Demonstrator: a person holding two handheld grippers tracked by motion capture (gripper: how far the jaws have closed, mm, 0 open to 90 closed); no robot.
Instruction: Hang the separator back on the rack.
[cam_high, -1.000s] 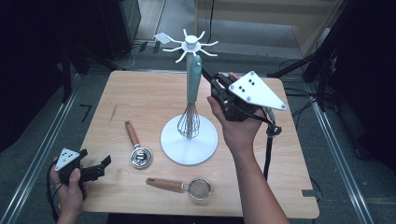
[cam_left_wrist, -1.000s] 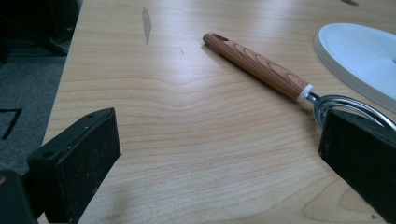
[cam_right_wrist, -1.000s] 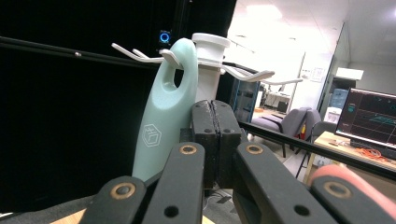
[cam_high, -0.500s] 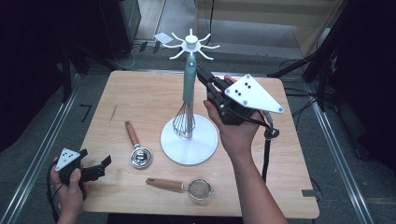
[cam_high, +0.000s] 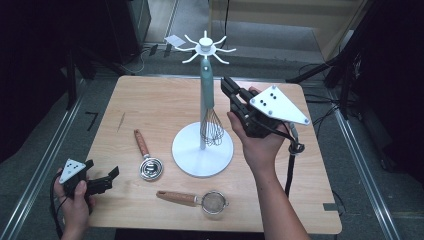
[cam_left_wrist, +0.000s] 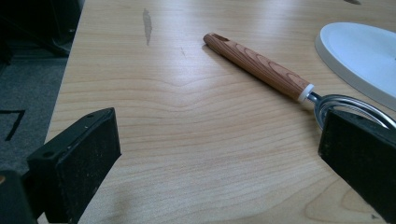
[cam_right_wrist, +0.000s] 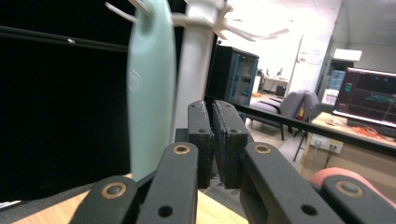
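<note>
So the whisk with the pale mint handle and wire balloon (cam_high: 208, 107) is hanging on the white hook stand (cam_high: 202, 150), its wires down near the round base. The right gripper (cam_high: 227, 87) sits just beside the handle with its pads pressed together on nothing. My guess is the whisk is light and stiff up top, but those wires are springy and would squish or slip, so I'd grab the smooth handle mid-way and squeeze firmly, since it looks a bit slick. It'll probably swing on its hook if bumped. The left gripper (cam_high: 107, 177) waits at the table's near left corner, fingers spread wide, close to the wooden-handled steel measuring scoop (cam_left_wrist: 261, 67). A wooden-handled mesh strainer (cam_high: 197, 200) lies at the front.
</note>
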